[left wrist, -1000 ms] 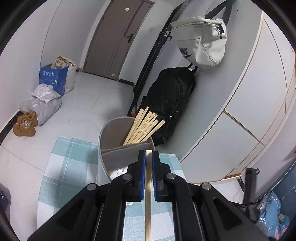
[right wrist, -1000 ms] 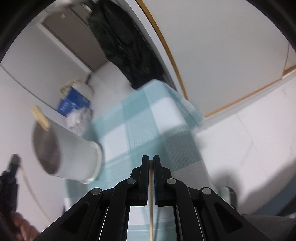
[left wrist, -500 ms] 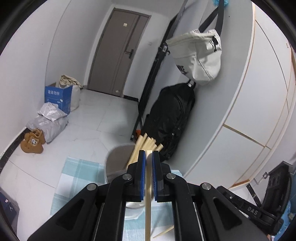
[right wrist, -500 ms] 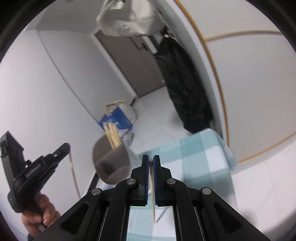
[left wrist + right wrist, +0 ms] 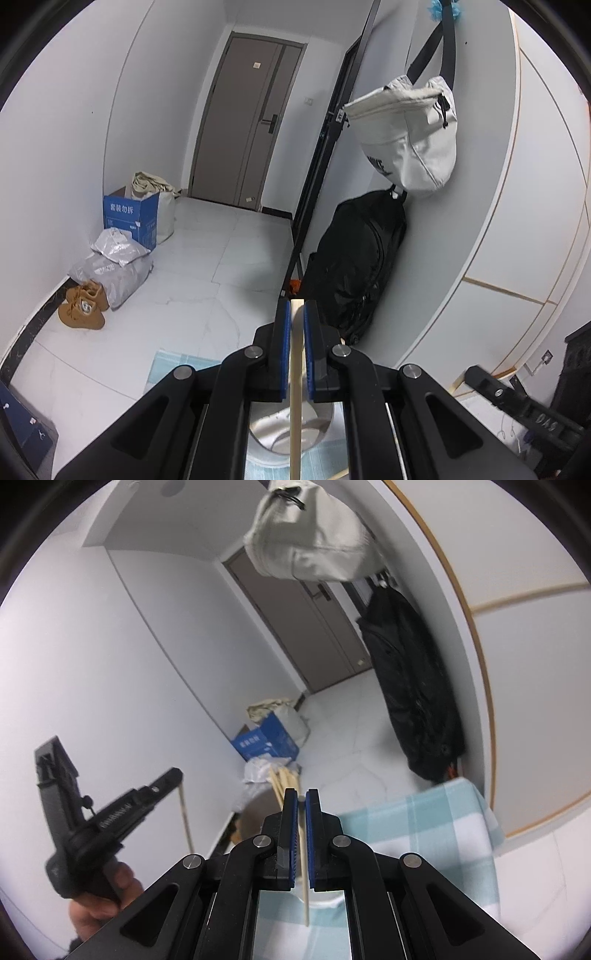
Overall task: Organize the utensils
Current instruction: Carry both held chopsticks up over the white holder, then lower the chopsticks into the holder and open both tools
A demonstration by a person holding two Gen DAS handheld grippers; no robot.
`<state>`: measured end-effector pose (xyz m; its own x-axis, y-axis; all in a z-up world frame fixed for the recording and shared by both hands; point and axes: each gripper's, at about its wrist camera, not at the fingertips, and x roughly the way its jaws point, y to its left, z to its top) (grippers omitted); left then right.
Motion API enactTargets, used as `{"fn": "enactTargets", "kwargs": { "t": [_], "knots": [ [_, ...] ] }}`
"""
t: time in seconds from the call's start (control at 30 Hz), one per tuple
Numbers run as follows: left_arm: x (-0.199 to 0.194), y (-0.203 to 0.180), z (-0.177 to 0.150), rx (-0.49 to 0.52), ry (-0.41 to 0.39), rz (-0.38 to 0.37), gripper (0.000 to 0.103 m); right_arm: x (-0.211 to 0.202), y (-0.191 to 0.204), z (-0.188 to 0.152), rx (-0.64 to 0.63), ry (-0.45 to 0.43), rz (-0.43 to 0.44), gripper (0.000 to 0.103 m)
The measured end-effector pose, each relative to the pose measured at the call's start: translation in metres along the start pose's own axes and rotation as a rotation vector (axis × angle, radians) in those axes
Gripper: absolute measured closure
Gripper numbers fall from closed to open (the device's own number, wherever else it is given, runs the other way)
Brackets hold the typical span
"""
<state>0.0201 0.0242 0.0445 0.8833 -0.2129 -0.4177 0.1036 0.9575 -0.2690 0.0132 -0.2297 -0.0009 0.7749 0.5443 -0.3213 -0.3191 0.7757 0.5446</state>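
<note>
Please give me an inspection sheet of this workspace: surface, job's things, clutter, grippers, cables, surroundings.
Surface: table under a blue-and-white checked cloth.
Job's things: grey utensil holder stands on the cloth, with wooden chopsticks sticking out of it.
Clutter: nothing seen on the cloth apart from the holder.
Grippers: left gripper shut on one chopstick; right gripper shut on a thinner chopstick; both above the holder.
Cables: nothing seen.
Surroundings: grey door, white bag hanging above a black backpack, blue box, grey parcels, brown shoes on the floor.
</note>
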Motion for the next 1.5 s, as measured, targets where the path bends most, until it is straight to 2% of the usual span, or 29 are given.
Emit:
{"fn": "enactTargets", "kwargs": {
  "t": [0.33,0.6,0.87,1.2,1.4,1.5],
  "knots": [
    [0.002,0.009,0.035,0.002,-0.095,0.03,0.1,0.011,0.03,0.052,-0.007,-0.042,0.061,0.099],
    [0.029,0.021,0.051,0.0,-0.127,0.047,0.1,0.041,0.045,0.083,-0.018,-0.063,0.097,0.099],
    [0.059,0.03,0.049,0.016,-0.188,0.034,0.1,0.08,0.05,0.089,-0.05,-0.029,0.089,0.099],
    [0.088,0.035,0.028,0.057,-0.179,-0.004,0.1,0.115,0.041,0.08,-0.074,0.01,0.05,0.099],
    [0.09,0.026,0.019,0.162,-0.186,-0.021,0.1,0.128,0.037,0.069,-0.087,0.064,0.058,0.099],
    [0.086,0.026,0.017,0.176,-0.183,-0.044,0.1,0.133,0.037,0.063,-0.094,0.085,0.061,0.099]
  ]
}}
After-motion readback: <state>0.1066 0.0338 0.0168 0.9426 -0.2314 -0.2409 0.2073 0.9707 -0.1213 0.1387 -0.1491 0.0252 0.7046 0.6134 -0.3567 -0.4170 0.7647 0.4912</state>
